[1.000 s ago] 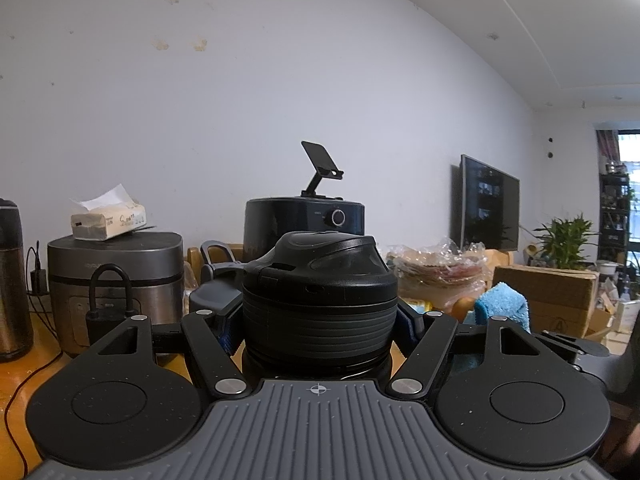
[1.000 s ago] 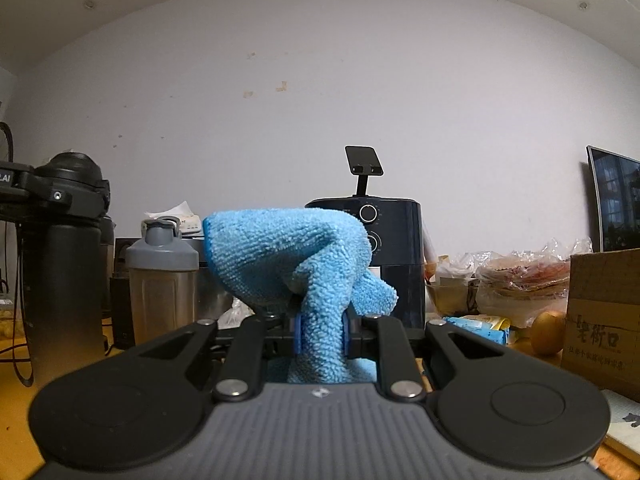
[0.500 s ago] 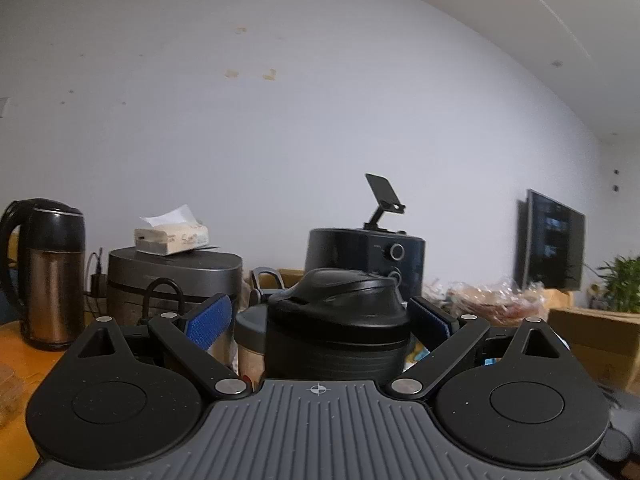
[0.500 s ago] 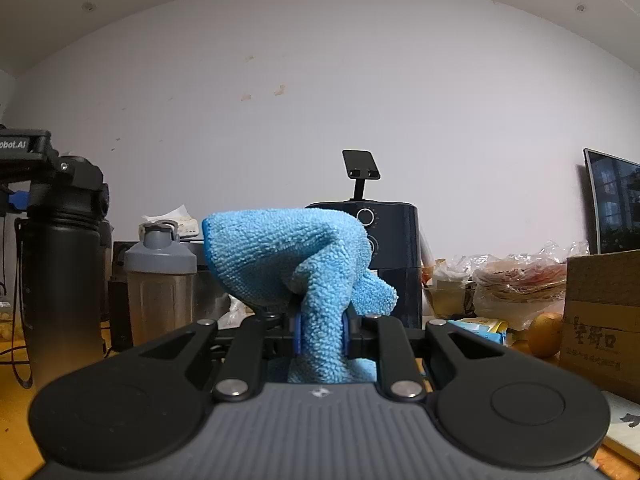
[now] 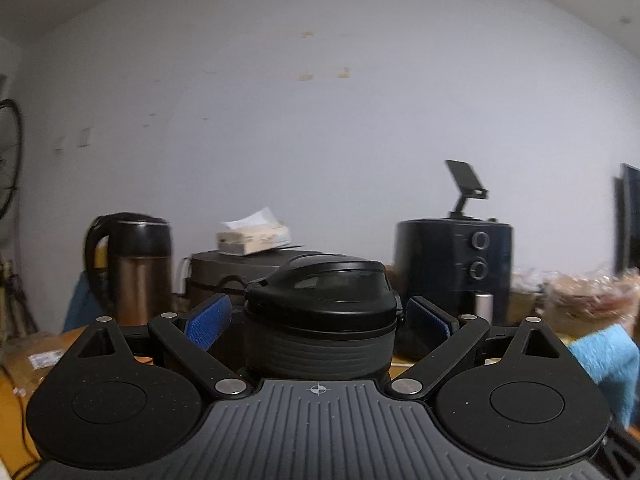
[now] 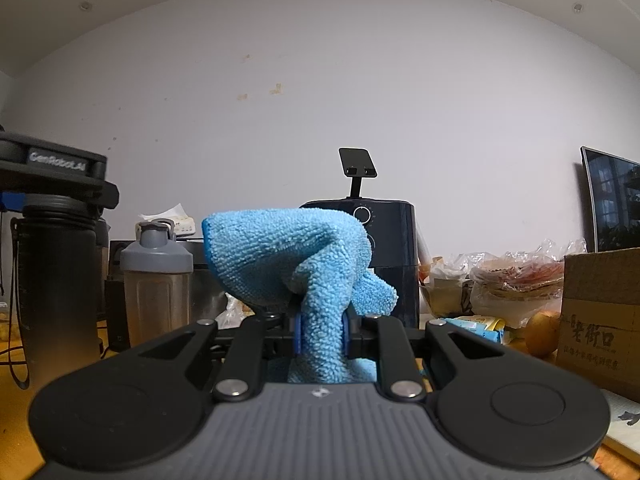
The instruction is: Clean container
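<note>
A black bottle stands on the table, and its black lid [image 5: 316,308] with a grey ribbed collar fills the middle of the left wrist view. My left gripper [image 5: 318,314] is open around that lid. Both blue pads [image 5: 208,320] stand off the lid with a gap on each side. The right wrist view shows the same bottle [image 6: 52,280] at the far left, with the left gripper's body on top of it. My right gripper [image 6: 320,332] is shut on a blue microfibre cloth [image 6: 288,256], which bunches up above its fingers. The cloth [image 5: 604,360] also shows at the right edge of the left wrist view.
Behind the bottle stand a brown kettle [image 5: 132,268], a rice cooker [image 5: 240,276] with a tissue box [image 5: 252,236] on it, and a black air fryer [image 5: 452,264]. A grey-lidded shaker [image 6: 156,280], plastic bags [image 6: 512,280] and a cardboard box [image 6: 600,312] crowd the wooden table.
My left gripper's jaws have come off the bottle lid and stand wide. The left view has swung left, so the kettle is in sight. The right gripper and cloth have not moved.
</note>
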Demonstrator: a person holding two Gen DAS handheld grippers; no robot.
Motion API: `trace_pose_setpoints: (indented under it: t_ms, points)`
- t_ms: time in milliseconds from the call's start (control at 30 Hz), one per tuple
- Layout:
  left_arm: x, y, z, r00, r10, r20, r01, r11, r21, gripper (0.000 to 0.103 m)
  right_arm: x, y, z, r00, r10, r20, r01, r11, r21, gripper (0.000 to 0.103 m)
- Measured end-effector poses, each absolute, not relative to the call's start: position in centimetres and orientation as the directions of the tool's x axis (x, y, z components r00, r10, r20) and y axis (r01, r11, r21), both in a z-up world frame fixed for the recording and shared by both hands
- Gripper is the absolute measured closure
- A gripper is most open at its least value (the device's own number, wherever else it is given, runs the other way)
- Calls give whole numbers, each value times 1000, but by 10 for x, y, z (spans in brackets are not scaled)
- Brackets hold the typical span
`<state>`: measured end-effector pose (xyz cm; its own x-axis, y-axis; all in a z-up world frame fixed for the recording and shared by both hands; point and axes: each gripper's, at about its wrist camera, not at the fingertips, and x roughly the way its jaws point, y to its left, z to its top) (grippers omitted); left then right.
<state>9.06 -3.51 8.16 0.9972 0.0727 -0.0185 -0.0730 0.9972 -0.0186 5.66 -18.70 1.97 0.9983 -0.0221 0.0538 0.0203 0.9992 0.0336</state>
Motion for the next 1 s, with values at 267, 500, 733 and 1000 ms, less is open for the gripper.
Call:
trace_pose_setpoints:
  t_ms: [267,500,733,1000]
  points:
    - [92,-46,85,983,184,-27,-185,982,-35,6,58,-189,21,999,-21,48,19,999,34,88]
    - [91,-51,84,972,235,-18,-235,971,-35,7,58,-189,21,999,-16,45,15,999,35,88]
    - [91,-56,85,977,212,-15,-213,977,-21,26,57,-185,20,999,-15,47,14,999,35,88]
    - [90,-54,84,982,190,-16,-190,982,-15,26,58,-188,20,999,-10,46,8,999,35,88]
